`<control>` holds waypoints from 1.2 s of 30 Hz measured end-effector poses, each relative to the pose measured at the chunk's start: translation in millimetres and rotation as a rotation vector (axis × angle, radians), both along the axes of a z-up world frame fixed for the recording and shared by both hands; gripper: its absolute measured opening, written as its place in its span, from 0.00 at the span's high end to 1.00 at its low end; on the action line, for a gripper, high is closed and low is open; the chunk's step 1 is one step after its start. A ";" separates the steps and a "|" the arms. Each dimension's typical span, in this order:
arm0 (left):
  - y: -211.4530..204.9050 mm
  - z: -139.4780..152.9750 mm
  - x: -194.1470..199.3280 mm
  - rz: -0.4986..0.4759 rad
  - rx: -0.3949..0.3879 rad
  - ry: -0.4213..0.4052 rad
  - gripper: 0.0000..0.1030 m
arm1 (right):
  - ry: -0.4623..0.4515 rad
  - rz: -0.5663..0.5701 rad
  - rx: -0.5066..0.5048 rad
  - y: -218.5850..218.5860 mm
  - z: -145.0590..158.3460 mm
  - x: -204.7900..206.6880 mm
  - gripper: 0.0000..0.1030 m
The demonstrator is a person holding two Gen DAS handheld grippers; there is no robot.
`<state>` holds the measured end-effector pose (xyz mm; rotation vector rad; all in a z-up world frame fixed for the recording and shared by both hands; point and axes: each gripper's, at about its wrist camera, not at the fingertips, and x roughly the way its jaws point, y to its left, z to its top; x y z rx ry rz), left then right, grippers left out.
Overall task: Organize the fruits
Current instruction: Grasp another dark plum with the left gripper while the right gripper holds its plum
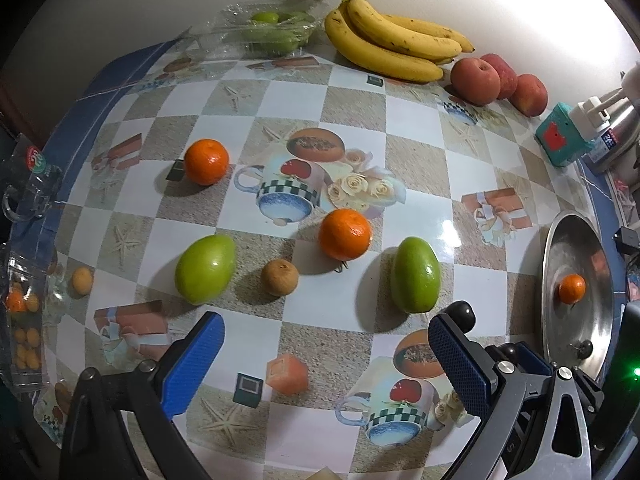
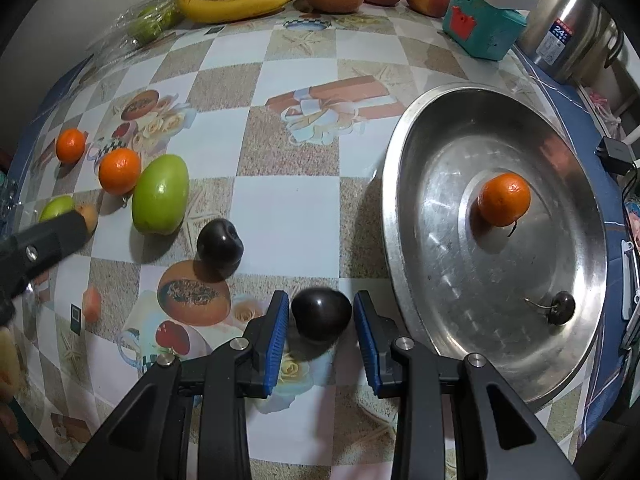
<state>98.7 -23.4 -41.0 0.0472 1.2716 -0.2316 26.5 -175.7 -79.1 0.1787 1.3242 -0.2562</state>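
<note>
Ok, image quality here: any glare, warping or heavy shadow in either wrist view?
Left wrist: fisheye bends the checked tablecloth, white glare blows out the wall at the top right, corners vignette black. Right wrist: same bending, sheen on the steel tray, dark plum sharp between the fingers.

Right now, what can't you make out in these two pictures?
- Green fruit in the clear box, left wrist view: how many, blurred by crinkled plastic.
- Bag of small fruit, left wrist view: cut off by the left edge.
- Dark plum between the right gripper fingers, right wrist view: whether the pads touch it.
- Far green fruit, right wrist view: mostly hidden behind the left gripper's black arm.
</note>
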 end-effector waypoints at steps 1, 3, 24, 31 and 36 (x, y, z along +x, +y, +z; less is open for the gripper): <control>-1.1 -0.9 -0.3 0.000 -0.008 0.005 0.00 | -0.003 -0.001 0.000 -0.1 0.7 -0.2 0.68; -2.3 -1.4 -0.6 0.004 -0.029 0.011 0.00 | -0.010 -0.009 0.012 -3.8 2.1 -0.4 0.70; -58.1 -26.4 -14.3 0.004 -0.162 0.114 0.01 | -0.232 -0.179 0.141 -58.6 59.7 -30.6 0.70; -67.9 -40.3 -13.5 0.055 -0.186 0.132 0.19 | -0.242 -0.201 0.173 -69.7 58.4 -35.1 0.70; -67.4 -38.6 -9.1 0.077 -0.195 0.098 0.31 | -0.251 -0.211 0.189 -73.9 58.6 -37.2 0.70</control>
